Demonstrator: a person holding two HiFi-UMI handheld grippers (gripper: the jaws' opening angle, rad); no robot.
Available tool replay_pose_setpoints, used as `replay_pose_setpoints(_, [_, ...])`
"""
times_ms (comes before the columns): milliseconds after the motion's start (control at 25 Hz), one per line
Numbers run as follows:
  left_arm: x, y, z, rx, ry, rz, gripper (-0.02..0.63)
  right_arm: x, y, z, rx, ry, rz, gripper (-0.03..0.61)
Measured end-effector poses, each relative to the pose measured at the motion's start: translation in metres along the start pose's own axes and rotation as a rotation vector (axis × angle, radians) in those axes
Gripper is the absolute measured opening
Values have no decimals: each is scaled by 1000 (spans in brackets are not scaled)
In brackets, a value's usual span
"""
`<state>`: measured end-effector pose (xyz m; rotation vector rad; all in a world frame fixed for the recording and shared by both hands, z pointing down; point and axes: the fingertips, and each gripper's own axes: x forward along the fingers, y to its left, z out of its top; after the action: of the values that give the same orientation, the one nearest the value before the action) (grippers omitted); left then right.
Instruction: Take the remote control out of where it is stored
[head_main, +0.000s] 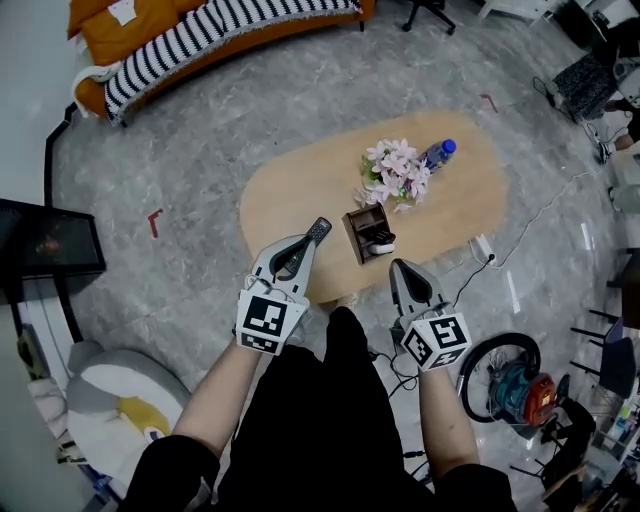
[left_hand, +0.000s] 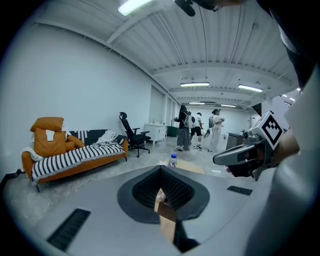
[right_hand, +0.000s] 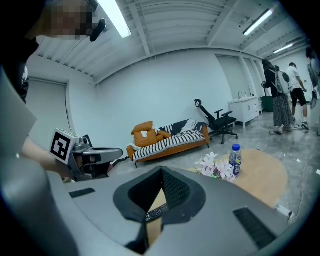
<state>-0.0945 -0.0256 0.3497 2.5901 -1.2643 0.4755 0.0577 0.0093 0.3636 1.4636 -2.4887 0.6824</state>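
Left tool (head_main: 298, 250), clenched empty, at the near edge of the surface (head_main: 290, 190), with the remote control (head_main: 318, 231) lying just beyond its tips; right tool (head_main: 398, 266) likewise clenched.

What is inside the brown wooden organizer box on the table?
The box holds a small white item and a dark one beside it. Its walls hide the deeper part.
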Motion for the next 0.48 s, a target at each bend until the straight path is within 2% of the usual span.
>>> replay_pose_setpoints(160, [1,-1,-1,-16,2,-29,6,-3,-9,-3,-1,13,-22,6])
replay_pose_setpoints(480, [15,6,-10,-19,12,-14,6,6,-35,-21,0,65,-56,6])
